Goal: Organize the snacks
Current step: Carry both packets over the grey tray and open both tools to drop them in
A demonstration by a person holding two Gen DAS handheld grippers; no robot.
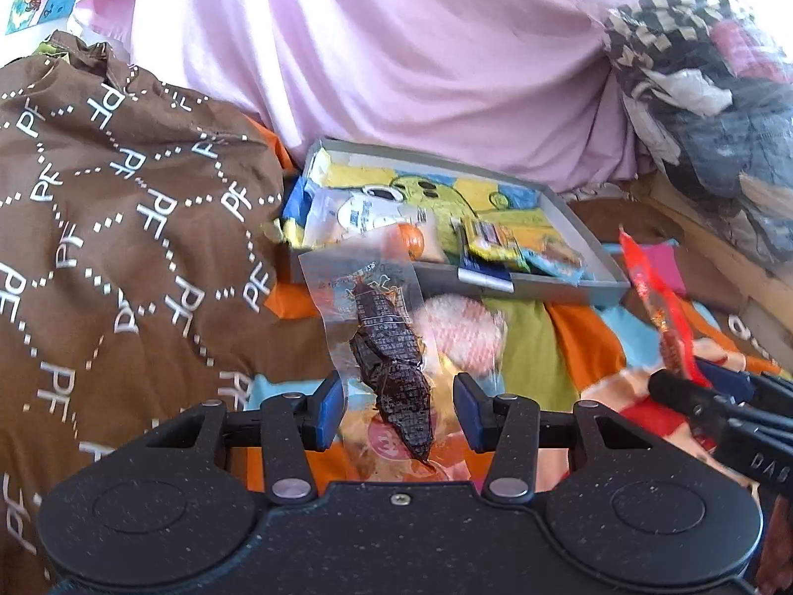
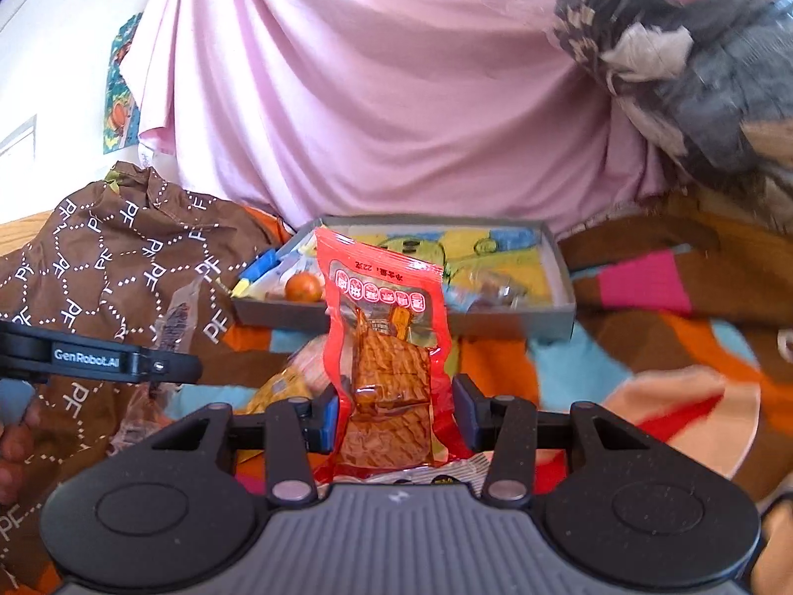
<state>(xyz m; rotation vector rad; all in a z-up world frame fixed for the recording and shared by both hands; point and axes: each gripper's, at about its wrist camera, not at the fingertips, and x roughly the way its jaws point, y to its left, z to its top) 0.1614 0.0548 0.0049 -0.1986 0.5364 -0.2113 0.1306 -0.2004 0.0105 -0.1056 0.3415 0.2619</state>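
Patchwork bedspread (image 2: 500,362), red packet (image 2: 386,347) upright between spread right gripper (image 2: 395,419), left gripper (image 1: 399,409) spread around clear packet (image 1: 381,337).

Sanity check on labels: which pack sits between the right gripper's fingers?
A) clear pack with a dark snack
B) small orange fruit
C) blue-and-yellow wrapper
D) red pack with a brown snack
D: the right wrist view shows the red pack standing between the right gripper fingers, while the clear pack with the dark snack sits at the left gripper.

Home bedroom: bedding (image 1: 124,228), piled clothes (image 1: 704,99)
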